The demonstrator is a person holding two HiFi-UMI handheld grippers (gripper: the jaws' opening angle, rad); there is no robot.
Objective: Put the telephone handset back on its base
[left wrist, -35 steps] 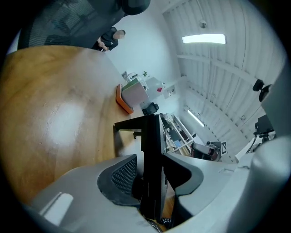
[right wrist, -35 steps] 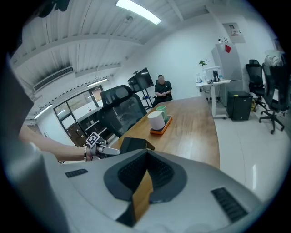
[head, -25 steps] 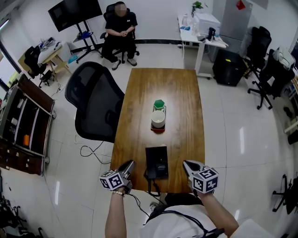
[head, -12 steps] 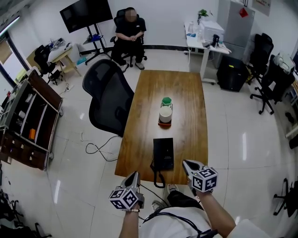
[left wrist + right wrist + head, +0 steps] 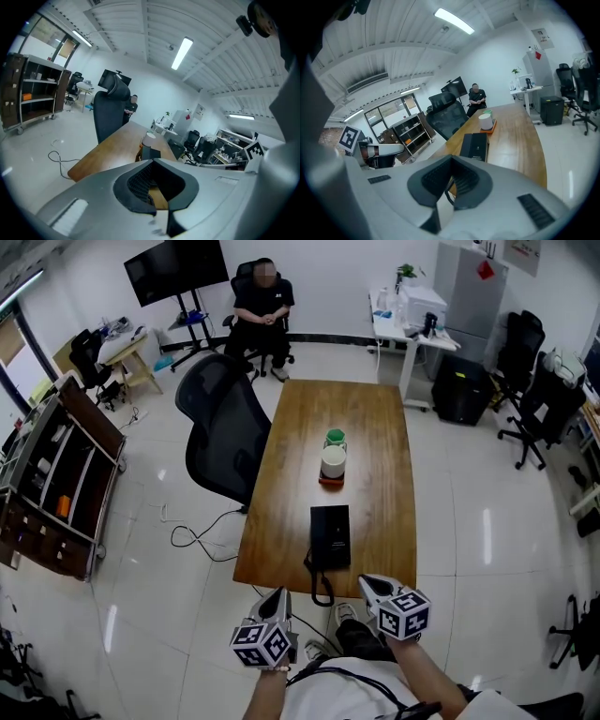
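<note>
The black telephone [image 5: 330,535] lies near the front end of the wooden table [image 5: 281,493], and its coiled cord [image 5: 322,589] hangs over the front edge. The handset seems to rest along the base's left side. Both grippers hover off the table, short of that edge. My left gripper [image 5: 278,596] is shut with nothing in it, left of the cord. My right gripper [image 5: 367,581] is also shut and empty, right of the cord. The telephone [image 5: 150,153] shows past the closed jaws in the left gripper view, and the telephone [image 5: 474,145] likewise in the right gripper view.
A white cup [image 5: 334,462] on an orange coaster stands mid-table with a green object [image 5: 335,438] behind it. A black office chair [image 5: 220,432] stands at the table's left side. A person [image 5: 263,310] sits beyond the far end. A cable [image 5: 192,535] lies on the floor at left.
Both grippers have drawn back from the table's front edge toward me. The left gripper has shifted right, nearer the cord. The telephone has not moved.
</note>
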